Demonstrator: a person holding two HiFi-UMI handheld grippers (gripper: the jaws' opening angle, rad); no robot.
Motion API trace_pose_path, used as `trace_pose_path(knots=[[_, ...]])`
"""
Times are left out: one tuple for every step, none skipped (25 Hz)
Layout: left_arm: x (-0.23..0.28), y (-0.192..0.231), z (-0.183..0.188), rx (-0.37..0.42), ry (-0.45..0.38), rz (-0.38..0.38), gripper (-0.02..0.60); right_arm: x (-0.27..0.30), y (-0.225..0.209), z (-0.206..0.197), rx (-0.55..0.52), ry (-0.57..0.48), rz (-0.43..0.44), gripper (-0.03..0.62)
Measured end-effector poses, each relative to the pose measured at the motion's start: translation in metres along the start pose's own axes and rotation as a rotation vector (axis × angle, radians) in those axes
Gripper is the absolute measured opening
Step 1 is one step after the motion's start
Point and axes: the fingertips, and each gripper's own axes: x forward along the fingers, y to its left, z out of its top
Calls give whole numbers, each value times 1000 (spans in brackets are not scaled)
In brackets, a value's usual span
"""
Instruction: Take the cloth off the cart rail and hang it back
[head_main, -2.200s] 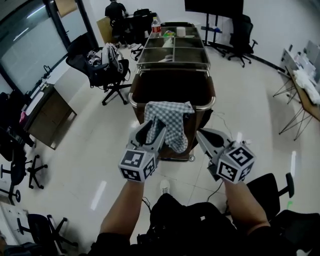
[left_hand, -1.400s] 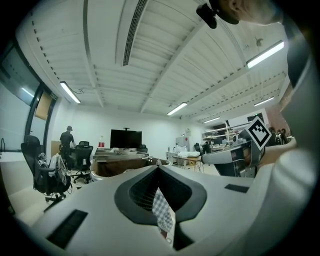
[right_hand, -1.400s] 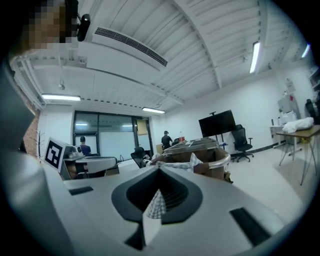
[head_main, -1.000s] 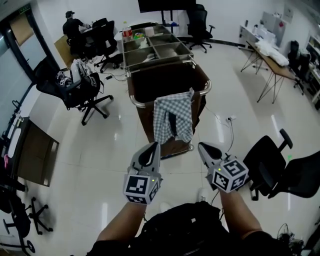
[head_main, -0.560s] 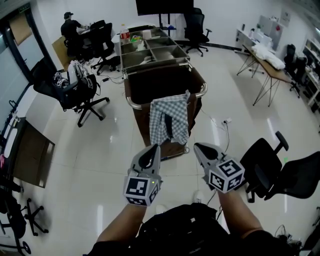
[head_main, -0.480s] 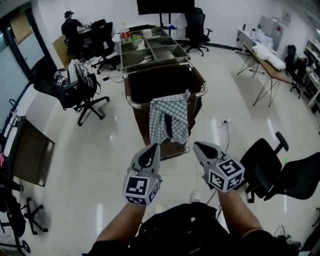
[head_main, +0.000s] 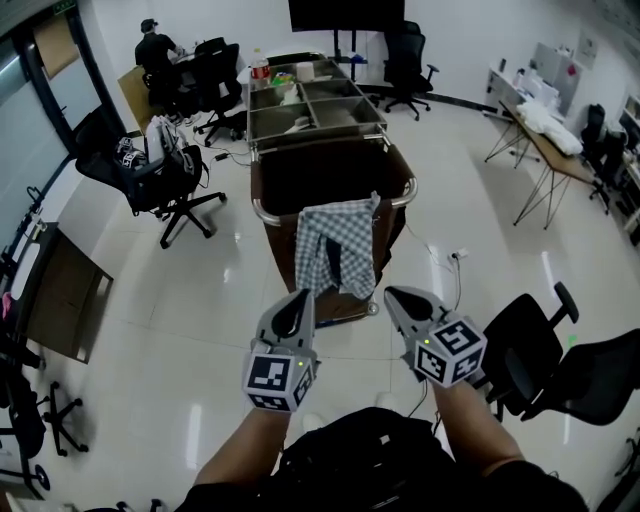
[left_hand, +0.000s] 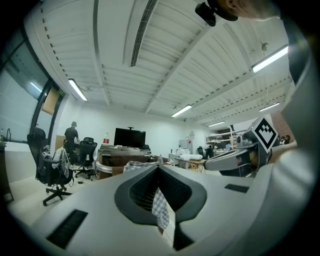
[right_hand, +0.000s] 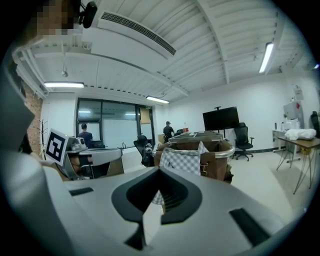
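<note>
The left tongs (head_main: 301, 299) are pressed together at the tips with nothing pinched, as is seen in the left gripper view (left_hand: 159, 167). The right tongs (head_main: 396, 297) are likewise closed and empty in the right gripper view (right_hand: 159, 171). In the head view both are held side by side, apart from each other, pointing toward 12 o'clock.

At 12 o'clock from the tongs, not touched by either, the checked cloth (head_main: 335, 245) is draped over the near rail of the cart (head_main: 256, 208). That stretch of rail is covered by the cloth, so how the cloth is folded over it cannot be made out. In the left gripper view only a strip of the cloth (left_hand: 161, 210) is seen through the hollow beneath the closed tips. In the right gripper view its upper part (right_hand: 182, 161) shows above the tongs. The cart's foot is partly hidden behind the cloth and the tongs.

At the cart's far end steel trays (head_main: 315, 105) are seen; their contents are too small to tell. An office chair (head_main: 165, 165) stands at 10 o'clock, and a second chair (head_main: 530, 350) at 3 o'clock is partly cut off. A table (head_main: 545, 130) at 2 o'clock carries white items that cannot be identified. A person (head_main: 158, 50) is seen at 11 o'clock, far back.
</note>
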Motion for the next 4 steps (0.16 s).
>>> trace_pose_path(knots=[[2,-2,0,2,0,1,2,0,-3,1,-1,-2,3,14],[4,-4,1,5,0,3,2,0,-6,3,-2,-4,6,14],[6,-6,1,9,-1,5,2,-1,-8,4,-3,-7,9,14],[7,-8,2,13,-2,7,2,-1,-11,5,-3,-10,12,14]])
